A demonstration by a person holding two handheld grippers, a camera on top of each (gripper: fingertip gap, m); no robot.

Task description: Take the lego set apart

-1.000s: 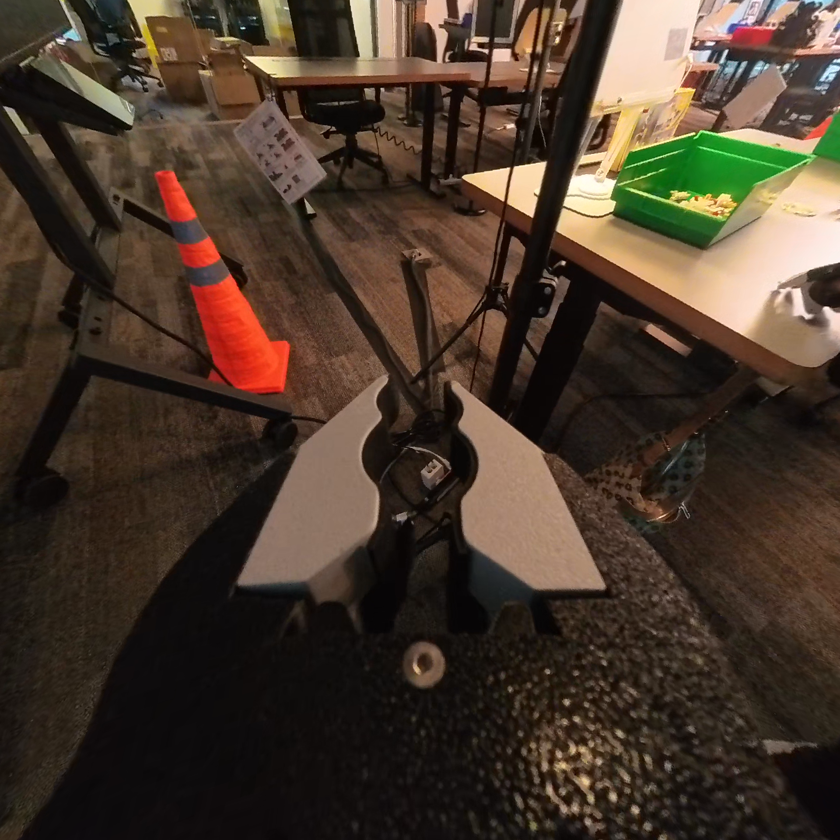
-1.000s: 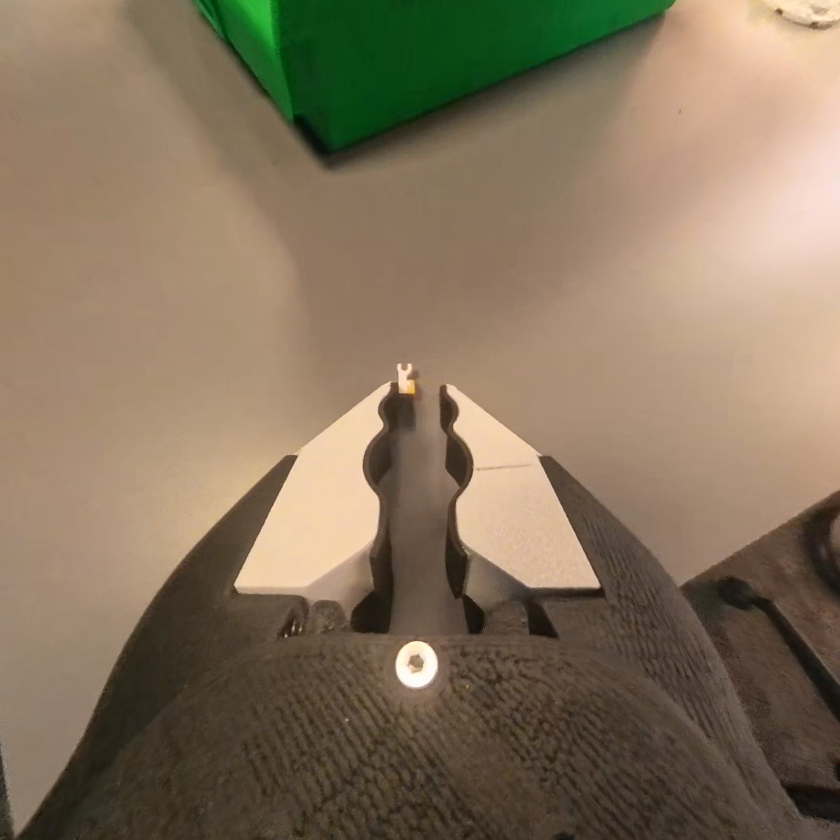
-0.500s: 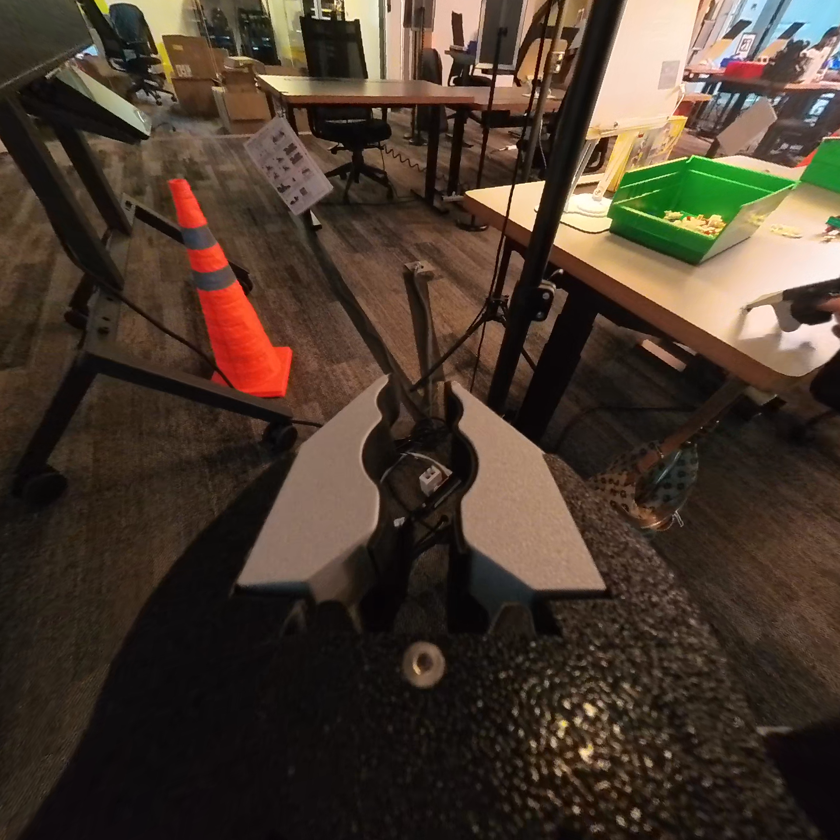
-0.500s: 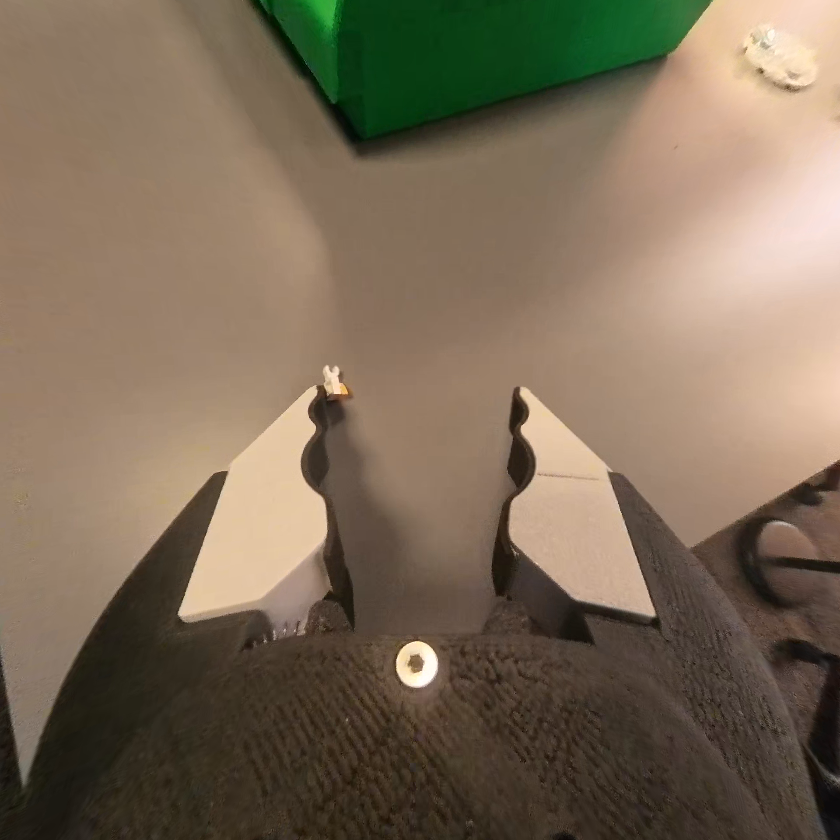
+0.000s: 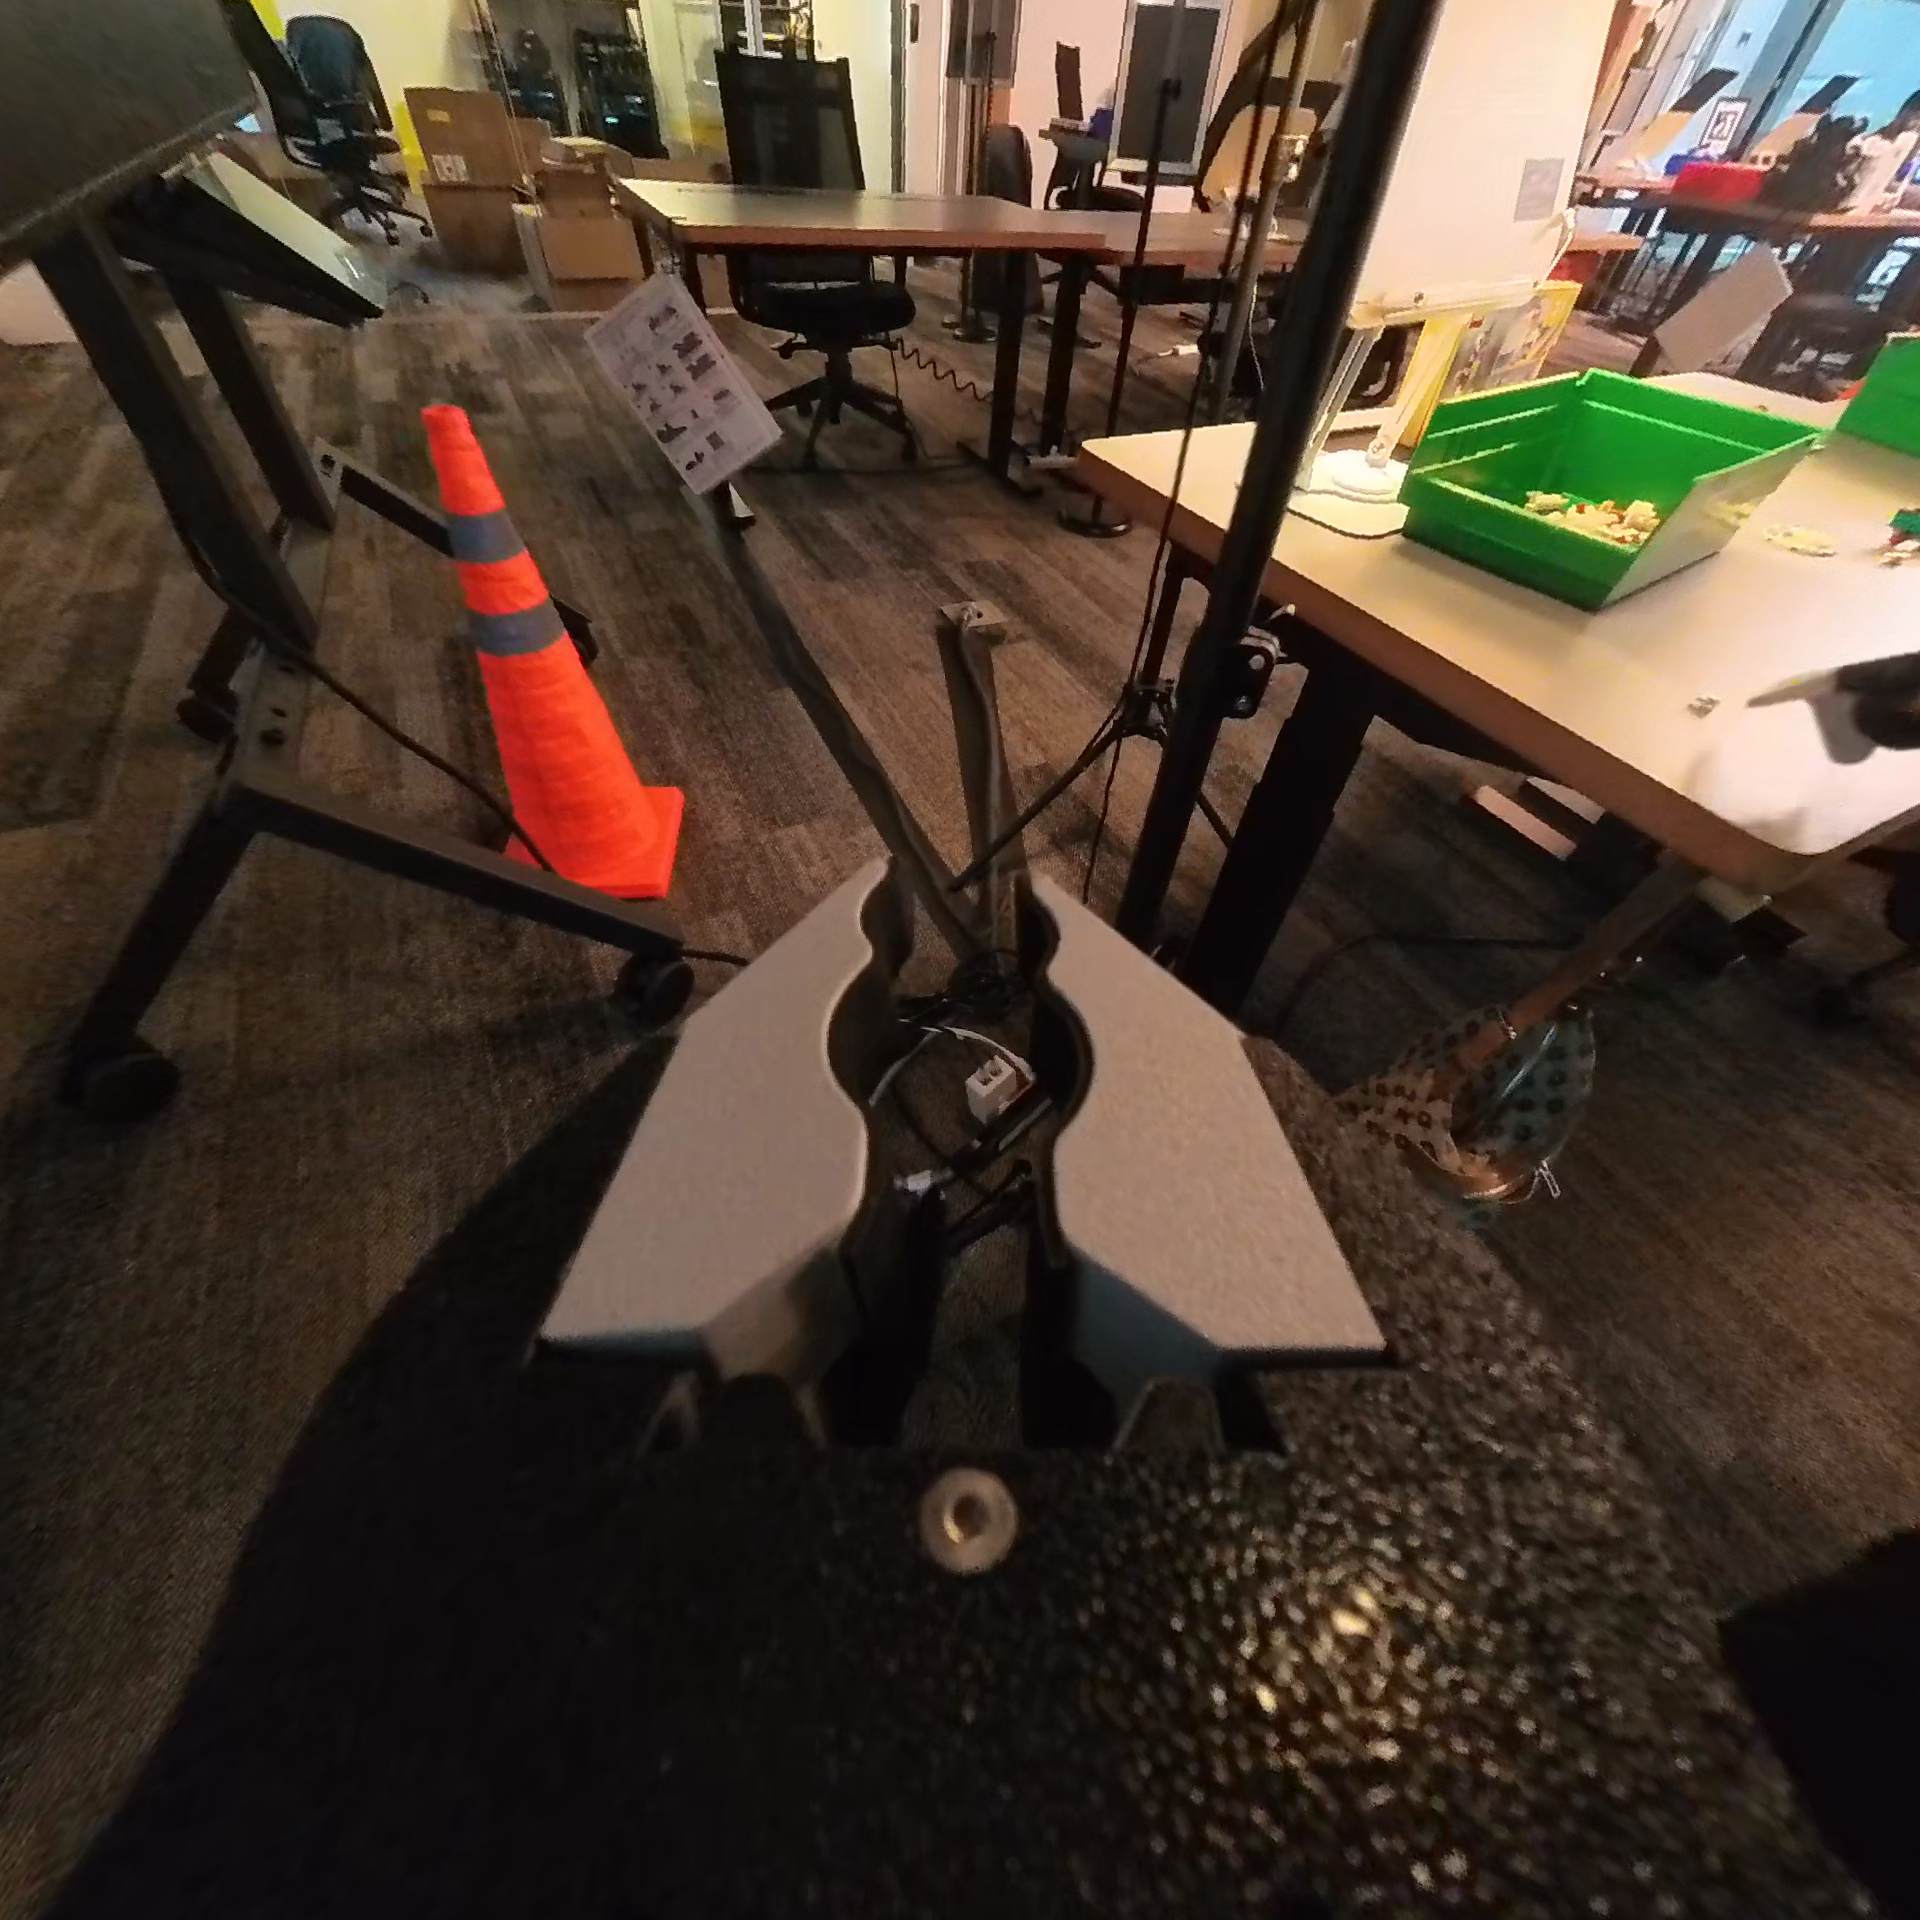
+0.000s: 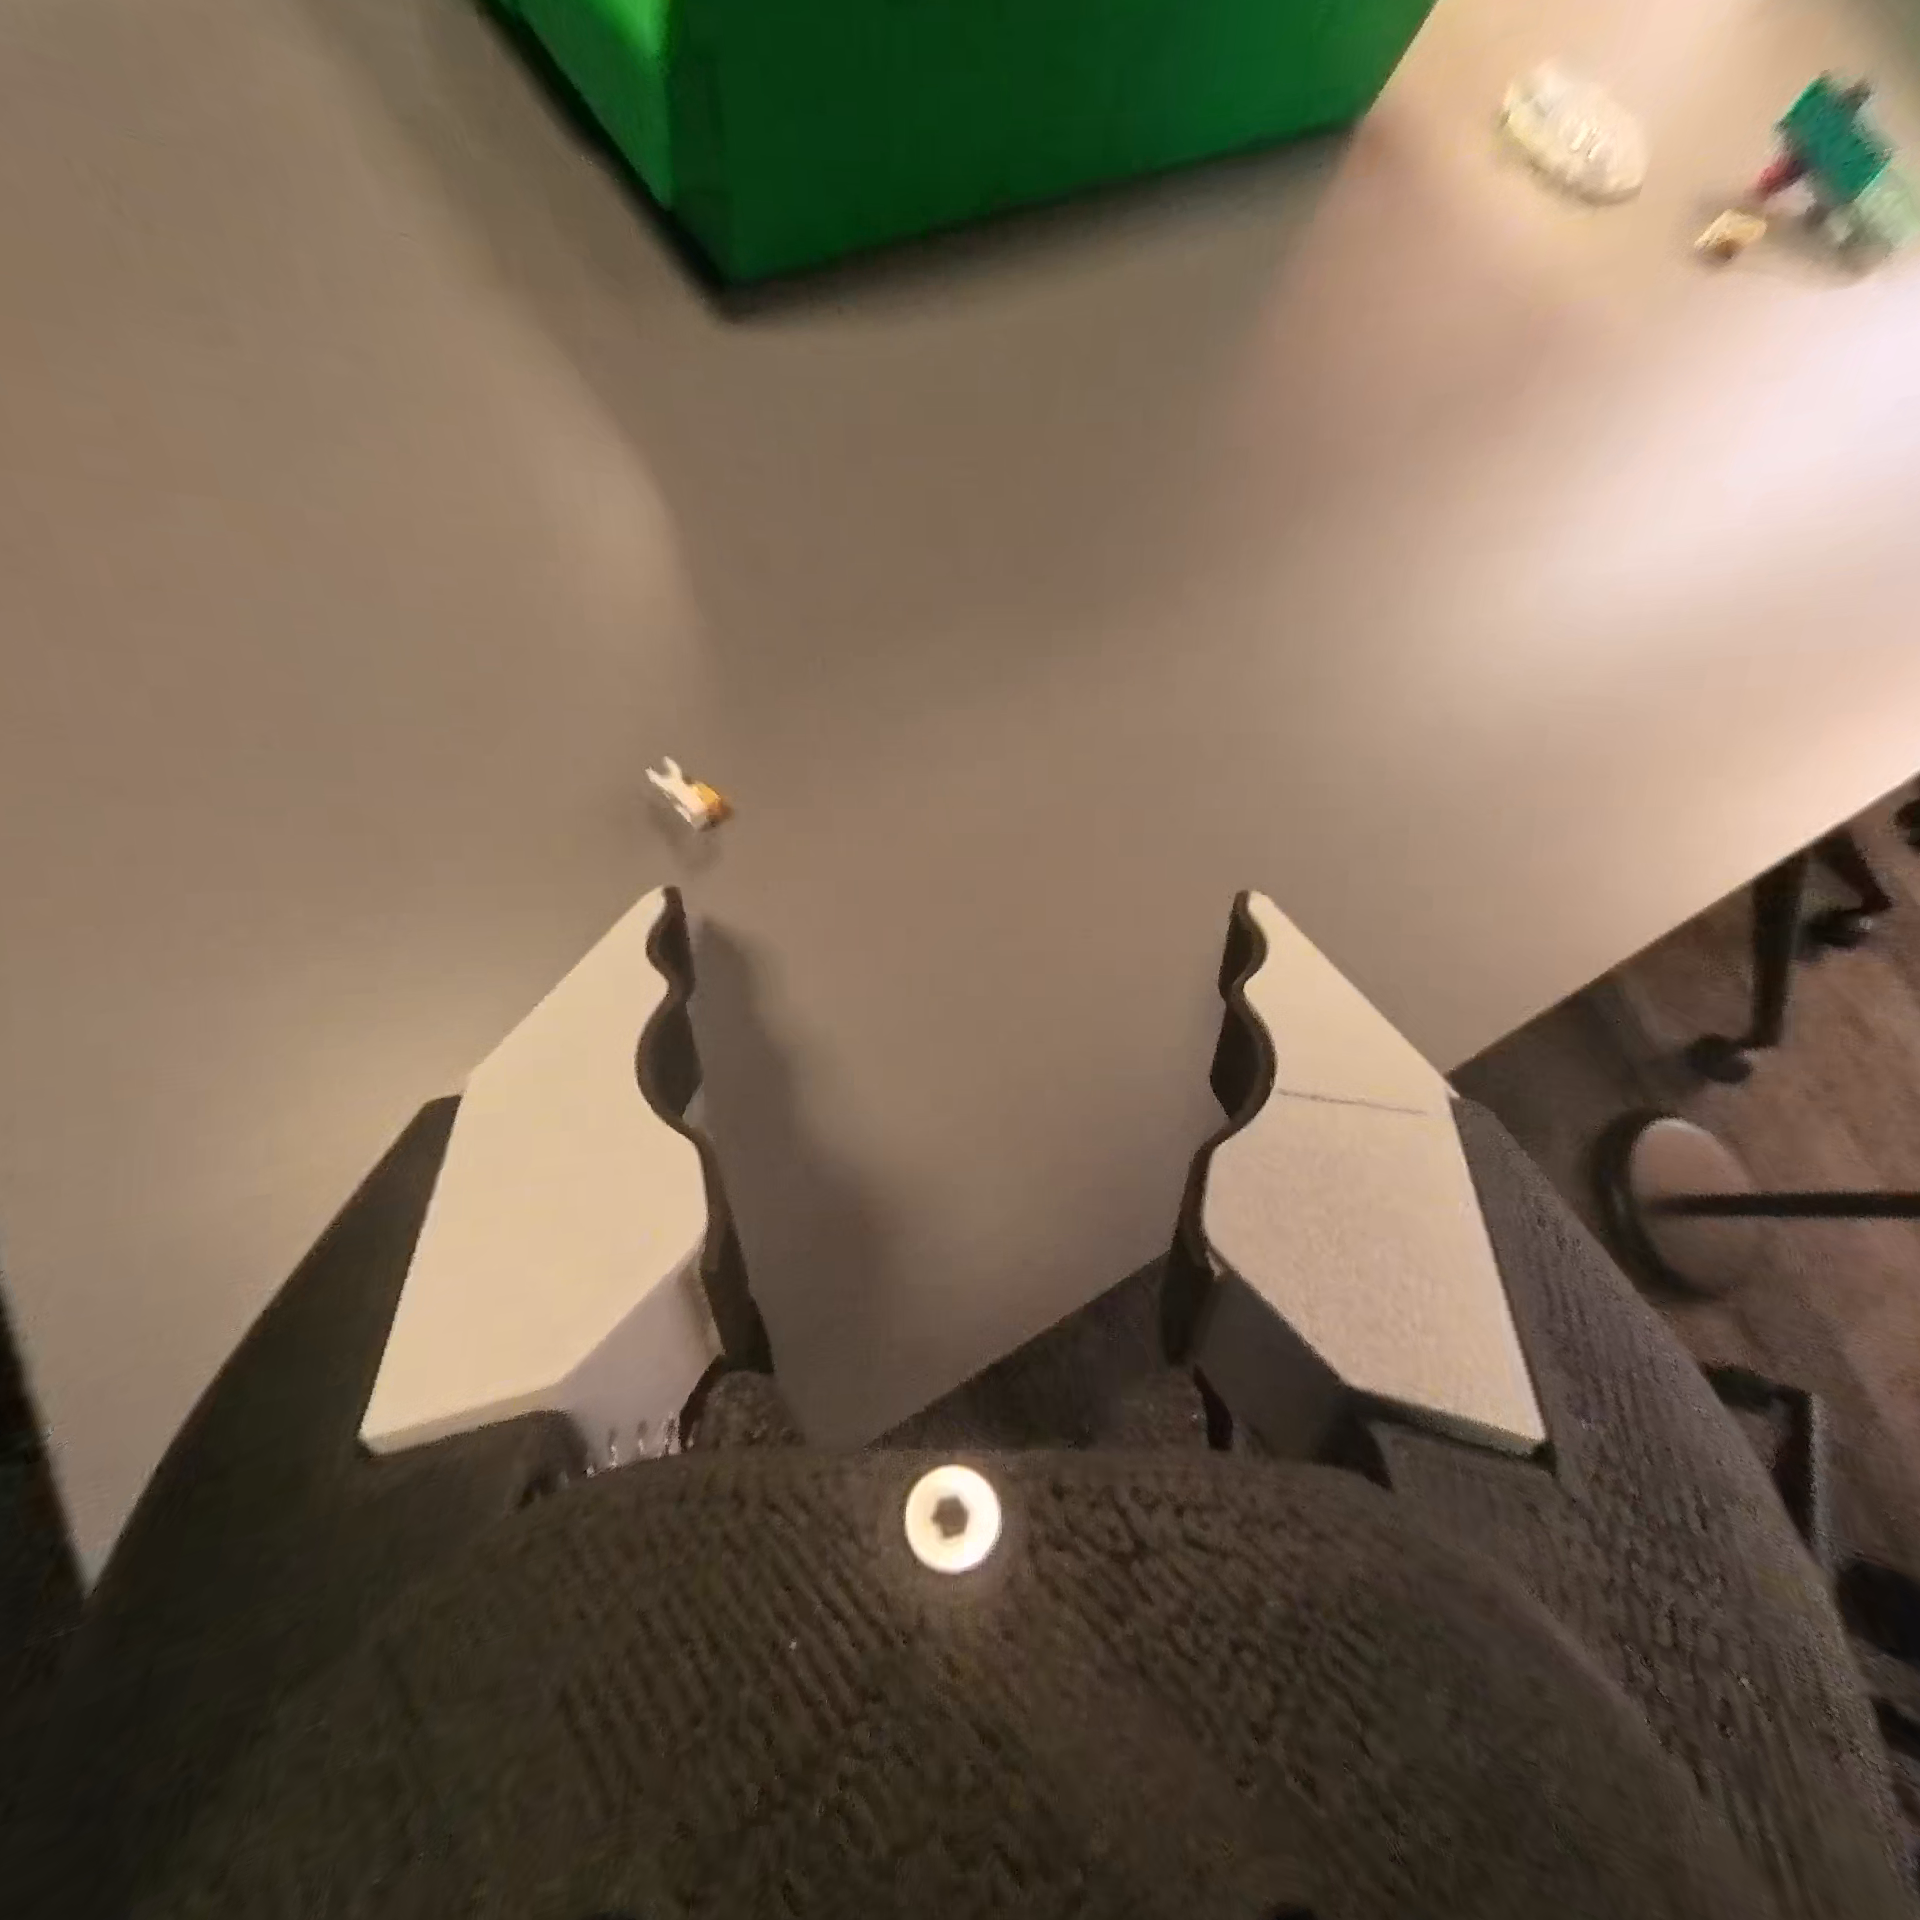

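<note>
The small lego piece (image 6: 688, 796) lies loose on the grey table (image 6: 935, 623), just ahead of the right gripper (image 6: 956, 904) and a little to the left of its left fingertip, not touching it. Its long axis runs slantwise: the white forked end points up-left, toward the green bin (image 6: 987, 104), and the yellow-brown end points down-right. It is too small to make out studs or how many parts it has.

The right gripper is released — its 2 jaws stand wide apart with only bare table between them. In its view the bin is cut off by the top edge, so only its outer wall shows. At top right sit more lego pieces (image 6: 1829, 166), green and blurred, beside a clear scrap I cannot identify.

The left gripper (image 5: 961, 894) is held off the table, over the carpet, aimed at an orange traffic cone (image 5: 540, 686) and a black stand pole (image 5: 1247, 520). Its jaws are nearly together at the tips, with a narrow gap and nothing between them.

Only the left wrist view looks into the bin (image 5: 1590, 488), where small pale pieces lie on its floor. There the right gripper's tip (image 5: 1829, 691) shows at the right edge — mostly cut off.
</note>
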